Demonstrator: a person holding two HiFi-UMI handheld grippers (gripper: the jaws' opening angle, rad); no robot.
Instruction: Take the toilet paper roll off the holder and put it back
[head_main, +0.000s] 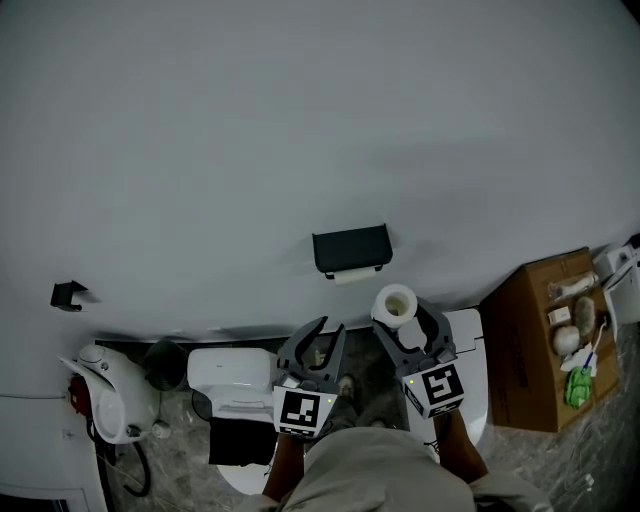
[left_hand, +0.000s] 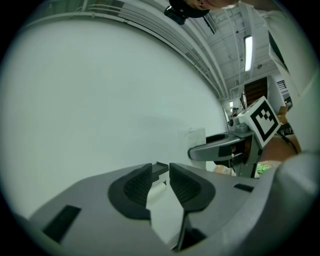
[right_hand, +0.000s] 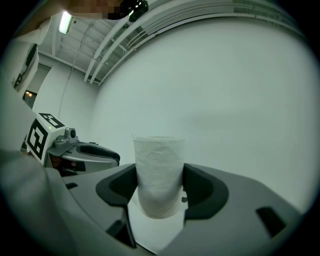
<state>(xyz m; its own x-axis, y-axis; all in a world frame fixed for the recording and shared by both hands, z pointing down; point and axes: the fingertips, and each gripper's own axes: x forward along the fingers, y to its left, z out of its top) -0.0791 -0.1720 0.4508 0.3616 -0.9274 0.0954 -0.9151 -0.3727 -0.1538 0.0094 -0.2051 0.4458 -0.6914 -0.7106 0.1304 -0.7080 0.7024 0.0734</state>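
Head view, looking steeply down a plain white wall (head_main: 300, 120). The right gripper (head_main: 402, 318) is clamped on the white toilet paper roll (head_main: 396, 303), which is off its mount and held just below and to the right of the black wall-mounted toilet paper holder (head_main: 350, 247). A short white piece shows under the holder's lower edge. The roll's open core faces the camera.

In the right gripper view, the right gripper (right_hand: 160, 187) presses both dark ribbed pads against the sides of the roll (right_hand: 159, 170), which stands upright between them and rises above the jaws.

The left gripper (head_main: 328, 335) is beside the right one, at about the same height, with its jaws slightly apart. In the left gripper view, the left gripper (left_hand: 160, 182) shows a narrow gap with nothing held in it; the holder (left_hand: 161, 167) appears through the gap against the wall.

Below the grippers stands a white toilet (head_main: 232, 378). A brown cardboard box (head_main: 525, 350) holding small items is at the right, and a small black wall hook (head_main: 67, 295) is mounted at the far left.
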